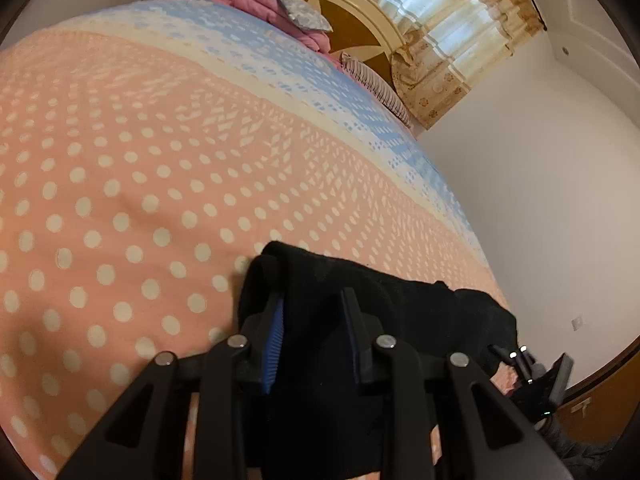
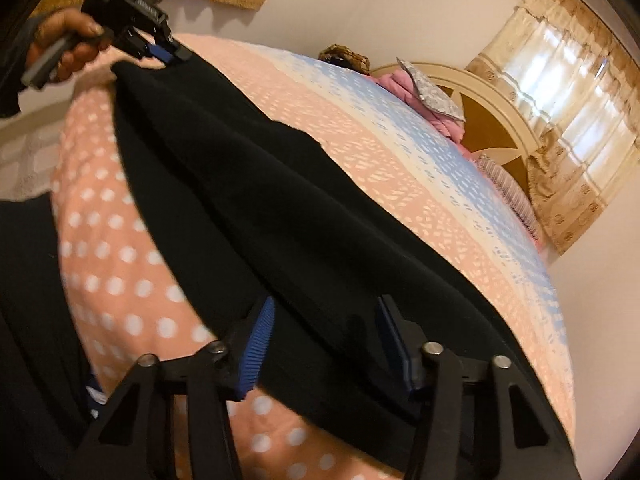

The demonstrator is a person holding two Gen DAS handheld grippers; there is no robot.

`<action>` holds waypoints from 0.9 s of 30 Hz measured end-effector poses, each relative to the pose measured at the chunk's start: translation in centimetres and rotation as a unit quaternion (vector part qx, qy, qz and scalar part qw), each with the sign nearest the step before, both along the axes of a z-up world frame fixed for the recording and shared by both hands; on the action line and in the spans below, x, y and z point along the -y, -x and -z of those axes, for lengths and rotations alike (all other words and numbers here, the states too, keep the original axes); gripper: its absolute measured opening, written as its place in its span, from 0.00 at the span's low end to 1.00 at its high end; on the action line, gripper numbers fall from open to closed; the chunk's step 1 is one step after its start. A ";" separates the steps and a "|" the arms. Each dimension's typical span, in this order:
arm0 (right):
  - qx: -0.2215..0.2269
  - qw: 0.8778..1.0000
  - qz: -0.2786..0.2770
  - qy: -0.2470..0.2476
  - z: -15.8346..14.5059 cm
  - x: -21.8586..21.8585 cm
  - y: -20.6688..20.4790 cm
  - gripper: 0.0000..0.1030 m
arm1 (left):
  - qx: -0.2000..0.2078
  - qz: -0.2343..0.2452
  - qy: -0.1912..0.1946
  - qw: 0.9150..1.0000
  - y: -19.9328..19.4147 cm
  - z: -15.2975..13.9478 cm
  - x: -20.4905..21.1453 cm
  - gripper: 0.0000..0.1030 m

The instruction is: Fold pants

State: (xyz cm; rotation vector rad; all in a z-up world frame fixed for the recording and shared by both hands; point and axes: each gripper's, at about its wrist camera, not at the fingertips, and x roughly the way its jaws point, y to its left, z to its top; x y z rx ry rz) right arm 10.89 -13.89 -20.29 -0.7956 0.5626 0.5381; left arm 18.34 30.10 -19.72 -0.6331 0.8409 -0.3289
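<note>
Black pants [image 2: 260,200] lie stretched across the pink dotted bed cover [image 2: 120,280], running from one gripper to the other. In the left wrist view my left gripper [image 1: 312,300] has its blue pads apart, one end of the pants [image 1: 360,292] bunched between them and draped over the left fingertip. The right wrist view shows that same left gripper [image 2: 170,54] at the far end, held by a hand [image 2: 68,48]. My right gripper [image 2: 326,304] stands with its pads wide apart around the near end of the pants, the left pad's ribbed face bare. The right gripper [image 1: 516,356] also shows at the bed's edge.
The bed cover [image 1: 140,160] turns blue and white toward the headboard [image 1: 352,24]. A pink quilt [image 1: 256,0] and a striped pillow [image 1: 376,84] lie there. Curtains [image 1: 440,20] hang behind. A white wall [image 1: 540,200] runs along the bed's right side. A person's dark clothing [image 2: 28,300] fills the left.
</note>
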 end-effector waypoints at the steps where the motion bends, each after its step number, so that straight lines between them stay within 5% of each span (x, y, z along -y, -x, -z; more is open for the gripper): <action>1: -0.002 1.000 0.002 0.005 0.2 0.0 -0.2 0.31 | -0.004 -0.003 -0.003 1.000 -0.2 0.1 0.0 0.10; 2: -0.006 1.000 0.004 0.007 0.3 0.1 -0.6 0.17 | -0.007 -0.004 -0.004 1.000 -0.3 0.1 -0.1 0.10; 5: -0.014 1.000 0.003 -0.002 -0.2 0.3 -0.9 0.04 | -0.005 -0.010 -0.005 1.000 -0.5 -0.3 -0.3 0.09; 12: -0.043 0.999 -0.006 -0.033 -3.4 1.5 0.6 0.04 | 0.003 -0.020 -0.008 1.000 -0.9 -1.3 -1.0 0.08; 17: -0.082 0.997 -0.011 -0.008 0.0 1.2 1.0 0.04 | -0.006 -0.024 -0.006 1.000 -1.5 -0.3 -1.3 0.08; 23: -0.076 0.996 -0.012 -0.035 -2.2 1.5 1.8 0.03 | -0.006 -0.023 -0.008 1.000 -1.4 -0.1 -1.5 0.08; 27: -0.094 0.995 -0.009 -0.011 0.2 1.0 1.1 0.03 | -0.003 -0.024 -0.027 0.999 -1.3 -0.2 -1.3 0.08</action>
